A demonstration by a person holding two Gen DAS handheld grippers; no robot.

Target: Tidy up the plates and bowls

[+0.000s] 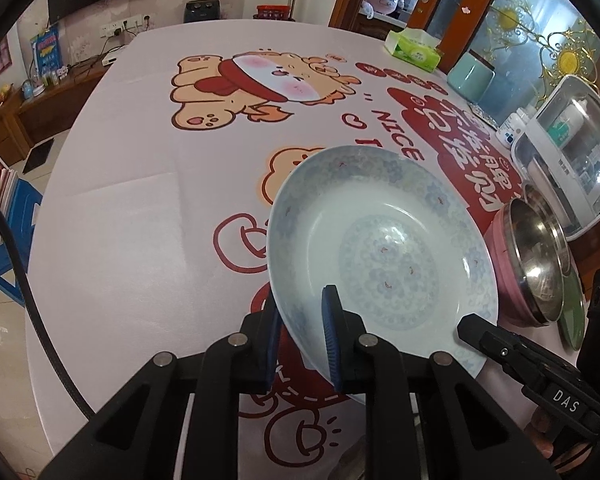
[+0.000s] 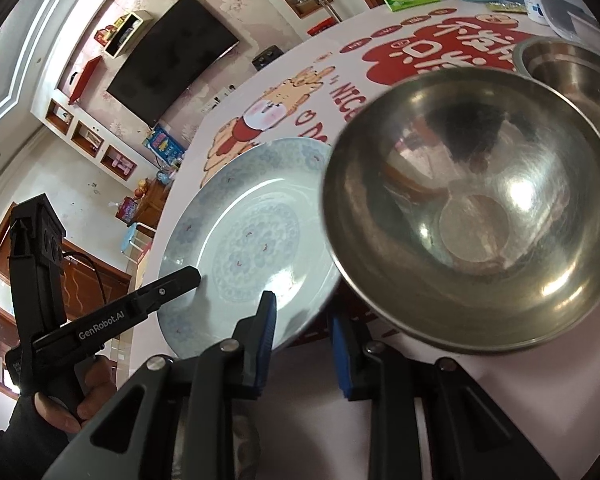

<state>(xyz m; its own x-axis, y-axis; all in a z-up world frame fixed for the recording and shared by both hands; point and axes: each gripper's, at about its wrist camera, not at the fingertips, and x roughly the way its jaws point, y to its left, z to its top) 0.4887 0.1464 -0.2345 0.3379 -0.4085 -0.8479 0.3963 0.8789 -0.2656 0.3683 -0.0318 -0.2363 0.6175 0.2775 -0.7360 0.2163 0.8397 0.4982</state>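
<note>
We see both views in bright, even daylight, with soft shadows on the white printed surface. Fisheye bending curves the room at the dark corners. The round stainless steel bowl is blurred and carries white glare spots; the pale blue patterned ceramic plate shows mild sheen.

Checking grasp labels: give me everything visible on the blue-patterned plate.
The blue-patterned plate is a deep, glossy, ceramic-looking dish, pale blue-white with a floral band and centre medallion and small red flecks. It looks empty and tilted, raised off the tablecloth. The left gripper clamps its near rim, one of the fingers inside the dish.
</note>
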